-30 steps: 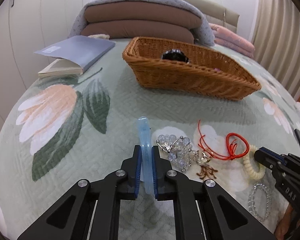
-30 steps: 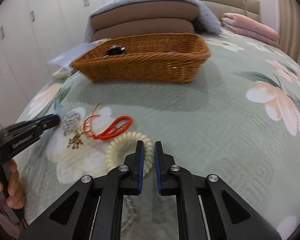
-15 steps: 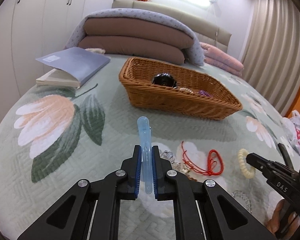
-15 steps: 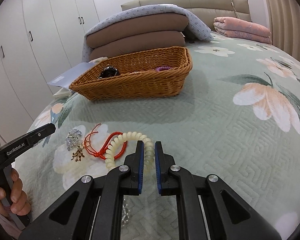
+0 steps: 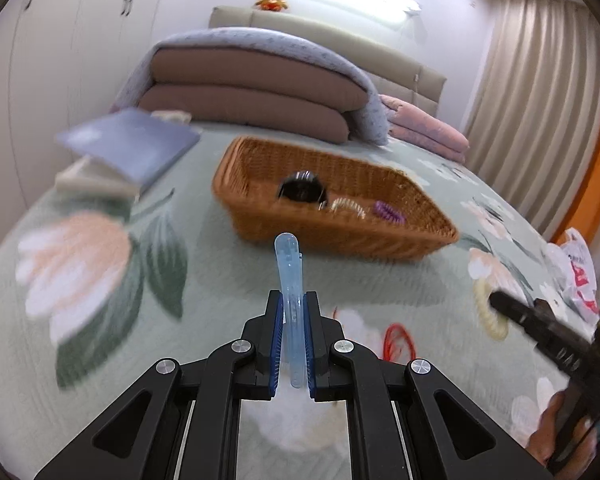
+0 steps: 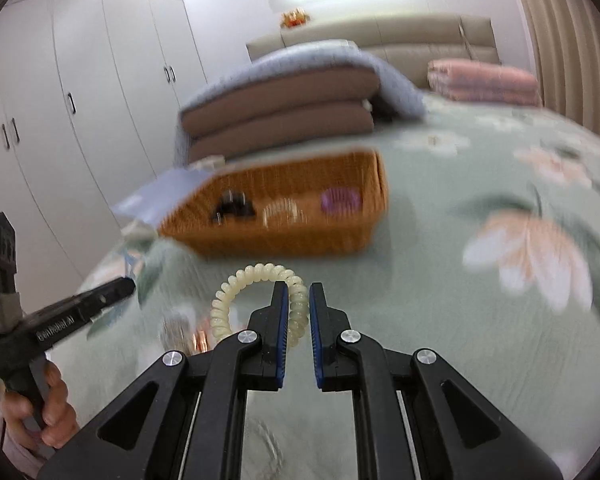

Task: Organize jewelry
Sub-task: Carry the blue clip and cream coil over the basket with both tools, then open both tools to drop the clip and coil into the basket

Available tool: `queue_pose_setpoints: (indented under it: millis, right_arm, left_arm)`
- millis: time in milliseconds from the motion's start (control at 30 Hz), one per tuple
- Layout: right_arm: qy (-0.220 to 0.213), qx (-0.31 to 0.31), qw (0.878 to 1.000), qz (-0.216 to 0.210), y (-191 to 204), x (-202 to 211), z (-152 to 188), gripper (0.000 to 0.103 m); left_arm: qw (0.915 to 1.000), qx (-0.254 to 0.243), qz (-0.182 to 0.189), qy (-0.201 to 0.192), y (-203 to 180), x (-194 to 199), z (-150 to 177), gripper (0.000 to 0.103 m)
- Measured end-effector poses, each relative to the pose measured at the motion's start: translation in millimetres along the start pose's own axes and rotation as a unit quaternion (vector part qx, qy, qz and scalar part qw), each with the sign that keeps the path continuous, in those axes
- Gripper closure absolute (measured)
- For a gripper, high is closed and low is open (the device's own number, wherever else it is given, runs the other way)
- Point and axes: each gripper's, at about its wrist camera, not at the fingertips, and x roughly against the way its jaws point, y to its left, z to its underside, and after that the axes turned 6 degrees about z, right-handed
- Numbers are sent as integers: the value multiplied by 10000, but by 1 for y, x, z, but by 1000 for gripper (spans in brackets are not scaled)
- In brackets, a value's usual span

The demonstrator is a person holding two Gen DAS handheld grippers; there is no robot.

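Note:
My left gripper [image 5: 291, 304] is shut on a clear blue hair clip [image 5: 288, 272] and holds it up above the bed, short of the wicker basket [image 5: 340, 236]. My right gripper [image 6: 299, 300] is shut on a cream coil hair tie [image 6: 236, 292] and holds it lifted, with the basket [image 6: 284, 236] ahead. The basket holds a black clip [image 5: 302, 186], a clear coil tie [image 5: 350, 206] and a purple coil tie [image 5: 388, 212]. A red cord bracelet [image 5: 398, 340] lies on the quilt below the left gripper.
The green floral quilt [image 5: 100, 280] covers the bed. A blue book [image 5: 136, 148] lies left of the basket. Folded brown bedding [image 5: 252, 92] and pink blankets [image 5: 424, 132] are stacked behind. The left gripper shows at the left edge of the right wrist view [image 6: 60, 320].
Both grippers have risen and moved toward the basket. The cream coil tie has come up off the quilt in the right gripper. The blue clip stays held in the left.

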Motion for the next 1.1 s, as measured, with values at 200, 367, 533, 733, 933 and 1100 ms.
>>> queue_pose_setpoints:
  millis: [200, 367, 533, 733, 933, 1100]
  right_arm:
    - [-436, 43, 9990, 104, 6, -42, -60, 91]
    - [-428, -208, 9987, 188, 1, -102, -73, 91]
    - [14, -385, 9990, 237, -12, -137, -60, 91]
    - [178, -384, 9987, 301, -20, -144, -57, 91]
    - [272, -163, 9989, 334, -10, -150, -51, 90]
    - [281, -331, 9988, 242, -17, -150, -50, 84]
  left_arm:
    - [9989, -213, 199, -378, -10, -18, -68, 93]
    - [9980, -150, 293, -536, 2, -60, -101, 93]
    - [9986, 130, 324, -402, 27, -101, -95, 93]
    - [9994, -77, 291, -193, 16, -114, -87, 93]
    - [9995, -16, 299, -112, 18, -123, -85, 93]
    - [9985, 129, 516, -153, 21, -115, -86, 72]
